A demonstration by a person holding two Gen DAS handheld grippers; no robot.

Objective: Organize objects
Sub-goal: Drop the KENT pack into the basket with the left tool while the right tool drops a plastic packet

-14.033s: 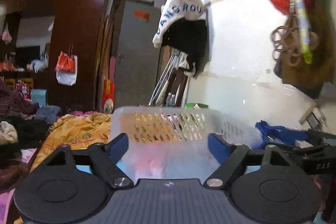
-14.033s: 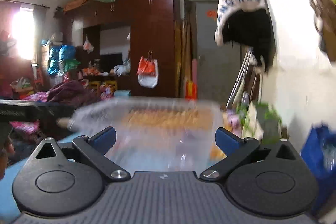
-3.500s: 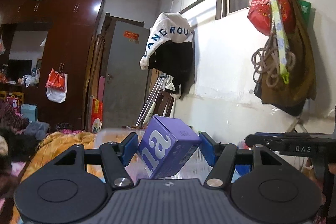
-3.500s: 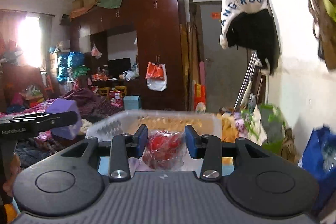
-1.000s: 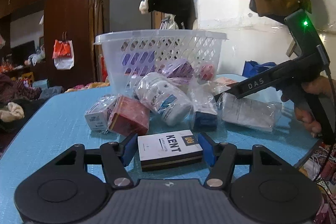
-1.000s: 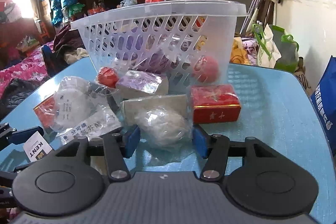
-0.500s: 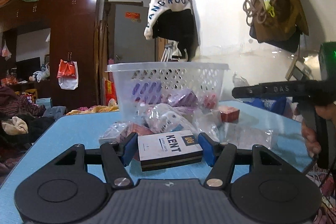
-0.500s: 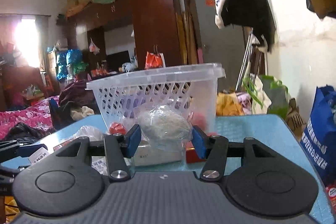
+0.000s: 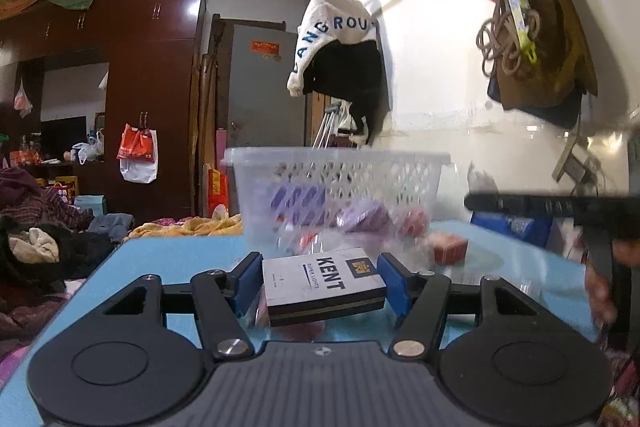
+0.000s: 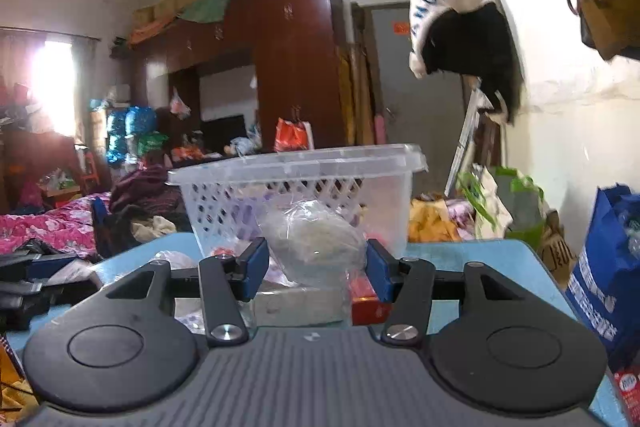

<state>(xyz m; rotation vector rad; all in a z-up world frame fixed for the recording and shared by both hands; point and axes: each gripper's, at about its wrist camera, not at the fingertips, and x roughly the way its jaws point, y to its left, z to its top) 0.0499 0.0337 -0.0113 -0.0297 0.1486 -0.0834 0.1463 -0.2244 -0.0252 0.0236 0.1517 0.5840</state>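
Observation:
My left gripper [image 9: 320, 281] is shut on a white KENT cigarette pack [image 9: 322, 283], held above the blue table [image 9: 168, 259] in front of a clear plastic basket [image 9: 340, 183]. My right gripper [image 10: 318, 269] is shut on a clear bag with a pale round lump [image 10: 316, 241], also raised in front of the basket [image 10: 304, 187]. The basket holds purple and red items. The right gripper shows as a dark bar at the right of the left wrist view [image 9: 560, 205].
Loose items lie on the table before the basket: a red box [image 9: 450, 247], a grey packet [image 10: 296, 301], a red box [image 10: 366, 297], and bagged things. A blue bag [image 10: 604, 267] stands at right. Clothes are piled at left.
Both grippers closed on their objects a second ago and have lifted them off the table, level with the basket wall. The views have tilted upward.

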